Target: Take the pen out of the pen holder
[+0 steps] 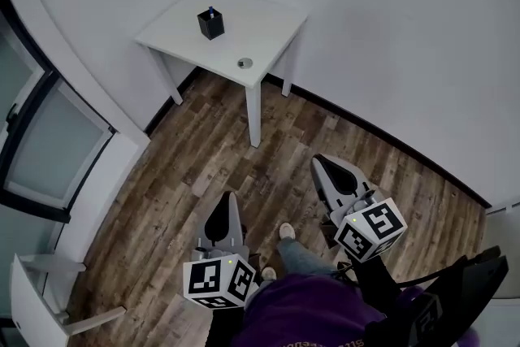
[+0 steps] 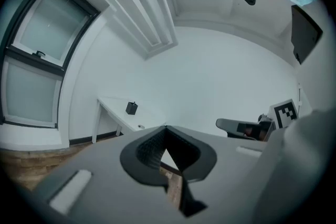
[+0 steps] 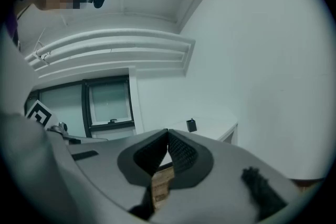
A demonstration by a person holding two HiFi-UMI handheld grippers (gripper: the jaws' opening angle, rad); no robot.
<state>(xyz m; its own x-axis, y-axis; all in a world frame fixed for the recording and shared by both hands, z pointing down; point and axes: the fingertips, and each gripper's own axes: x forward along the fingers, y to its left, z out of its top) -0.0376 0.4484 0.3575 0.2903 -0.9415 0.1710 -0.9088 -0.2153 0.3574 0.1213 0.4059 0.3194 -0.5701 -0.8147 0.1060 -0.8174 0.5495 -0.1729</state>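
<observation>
A black pen holder (image 1: 210,23) with a blue-tipped pen (image 1: 211,10) standing in it sits on a small white table (image 1: 260,20) against the far wall. Both grippers hang well short of the table, over the wood floor. My left gripper (image 1: 229,197) is shut with nothing in it, and my right gripper (image 1: 321,162) also has its tips together, empty. In the left gripper view the holder (image 2: 132,108) shows small beyond the shut jaws of that gripper (image 2: 166,127). In the right gripper view the holder (image 3: 191,125) stands above the closed tips of that gripper (image 3: 168,132).
A small round grey object (image 1: 244,62) lies near the table's front edge. A window (image 1: 49,146) fills the left wall, with white furniture (image 1: 41,288) below it. The person's shoes (image 1: 286,232) stand between the grippers. A dark object (image 1: 463,288) sits at bottom right.
</observation>
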